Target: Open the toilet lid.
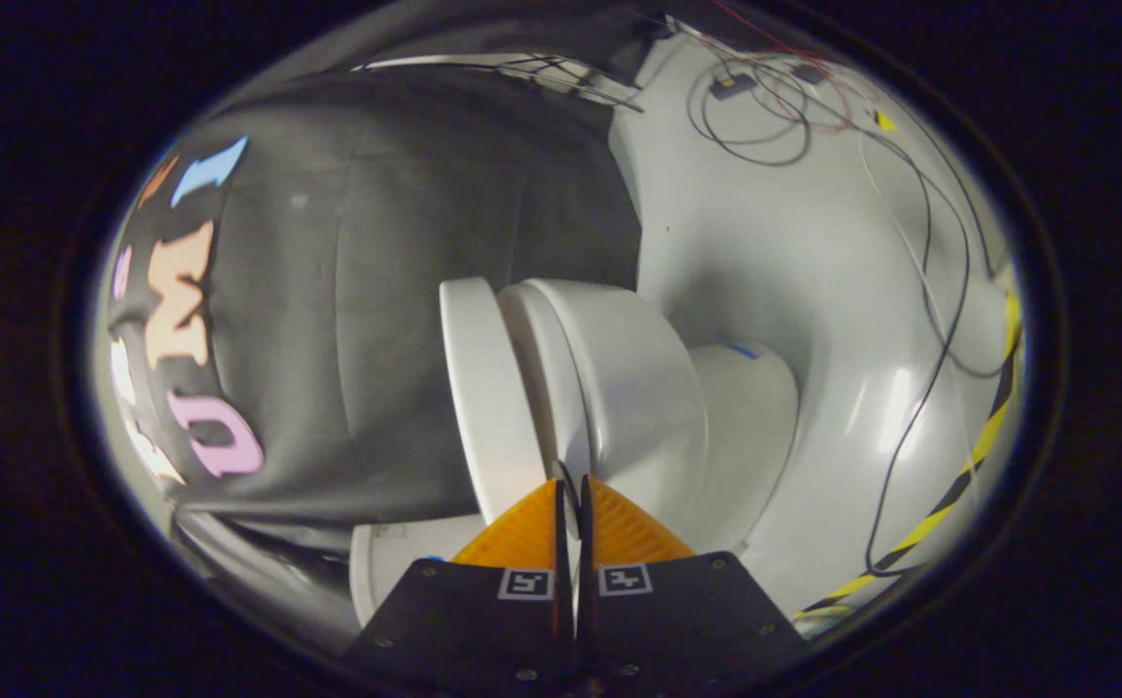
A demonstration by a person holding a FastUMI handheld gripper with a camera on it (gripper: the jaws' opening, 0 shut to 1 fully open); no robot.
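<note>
Toilet lid (483, 388), smooth glossy white, sits just ahead of nearly closed gripper (572, 490).

Toilet lid (483, 388): smooth, glossy white, seemingly hard plastic.
Toilet bowl (638, 388): glazed white, a ceramic-like sheen is shown.
Floor (813, 242): pale, smooth, softly reflective; glare patches are seen.
Wall (405, 242): dark cloth, matt, faint folds are visible.
Cables (929, 271): thin, dark, smooth sheathing.
Floor tape (968, 465): striped, slightly shiny.
Gripper (572, 485): ribbed, translucent-looking plastic fingers, nearly closed together with a thin gap left between them; matt flat plates are seen behind them.
</note>
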